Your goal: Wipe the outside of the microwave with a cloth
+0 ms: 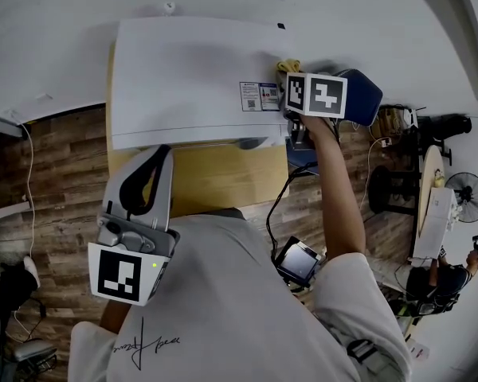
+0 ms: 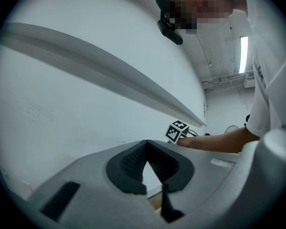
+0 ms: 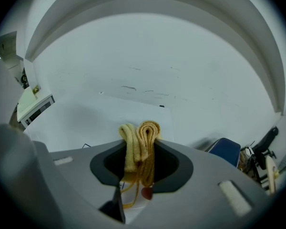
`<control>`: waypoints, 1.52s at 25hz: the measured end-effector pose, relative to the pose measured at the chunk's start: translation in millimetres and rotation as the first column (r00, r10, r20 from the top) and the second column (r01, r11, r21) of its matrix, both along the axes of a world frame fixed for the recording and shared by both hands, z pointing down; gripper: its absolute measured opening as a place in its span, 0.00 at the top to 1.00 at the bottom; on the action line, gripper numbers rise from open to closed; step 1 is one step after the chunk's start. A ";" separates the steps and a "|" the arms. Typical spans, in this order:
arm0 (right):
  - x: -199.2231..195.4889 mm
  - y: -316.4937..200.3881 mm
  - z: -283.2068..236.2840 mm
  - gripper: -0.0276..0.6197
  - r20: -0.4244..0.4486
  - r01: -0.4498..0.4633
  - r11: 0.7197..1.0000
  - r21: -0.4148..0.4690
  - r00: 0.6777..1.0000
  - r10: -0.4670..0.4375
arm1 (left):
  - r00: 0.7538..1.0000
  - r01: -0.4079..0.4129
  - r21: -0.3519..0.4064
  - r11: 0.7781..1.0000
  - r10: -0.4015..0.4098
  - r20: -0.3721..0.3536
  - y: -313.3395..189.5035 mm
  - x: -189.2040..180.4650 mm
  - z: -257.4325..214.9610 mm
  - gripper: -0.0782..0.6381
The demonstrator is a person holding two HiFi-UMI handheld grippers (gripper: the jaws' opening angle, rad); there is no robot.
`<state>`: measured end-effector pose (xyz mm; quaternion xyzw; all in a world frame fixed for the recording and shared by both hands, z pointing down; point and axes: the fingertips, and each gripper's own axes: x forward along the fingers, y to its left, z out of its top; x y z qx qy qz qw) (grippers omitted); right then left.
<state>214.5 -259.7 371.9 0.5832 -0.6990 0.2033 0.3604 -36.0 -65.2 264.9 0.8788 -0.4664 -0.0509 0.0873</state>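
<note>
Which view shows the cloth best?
Right gripper view: the yellow cloth sits dead centre, folded and clamped in the right gripper. Head view shows only a small corner of it above that gripper's marker cube, at the right edge of the microwave. Left gripper view doesn't show it.

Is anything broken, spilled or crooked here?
No, nothing stands out. The white microwave sits squarely on the wooden table, with no spills or dents showing. The right gripper pinches a folded yellow cloth at the microwave's right edge.
</note>
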 end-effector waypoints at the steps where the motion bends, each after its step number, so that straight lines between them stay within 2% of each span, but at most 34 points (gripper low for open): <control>1: -3.1 0.0 -0.4 0.77 0.004 0.002 1.000 0.000 1.000 -0.002 | 1.000 0.001 0.000 1.000 -0.001 0.000 0.4 -1.6 0.2 0.89; 14: -41.8 3.4 -0.5 0.77 0.043 0.036 0.999 -0.011 0.998 -0.036 | 1.000 0.018 0.001 1.000 -0.018 -0.009 7.4 -23.2 0.6 0.89; 21: -64.9 4.7 -0.3 0.77 0.061 0.054 0.999 -0.005 0.997 -0.054 | 0.999 0.030 -0.025 0.999 -0.031 -0.013 9.7 -30.5 5.1 0.90; 28: -94.0 7.7 -0.7 0.77 0.088 0.096 0.995 -0.009 0.992 -0.095 | 0.999 0.051 -0.031 0.998 -0.051 0.009 10.2 -36.1 7.3 0.90; 33: -119.5 8.1 -1.7 0.77 0.156 0.125 0.992 -0.017 0.980 -0.121 | 0.998 0.059 -0.028 0.998 -0.059 0.017 10.9 -37.8 6.5 0.90; 38: -146.8 11.2 -0.7 0.77 0.147 0.176 0.984 -0.013 0.974 -0.172 | 0.997 0.076 -0.025 0.997 -0.075 0.015 15.2 -41.8 4.6 0.90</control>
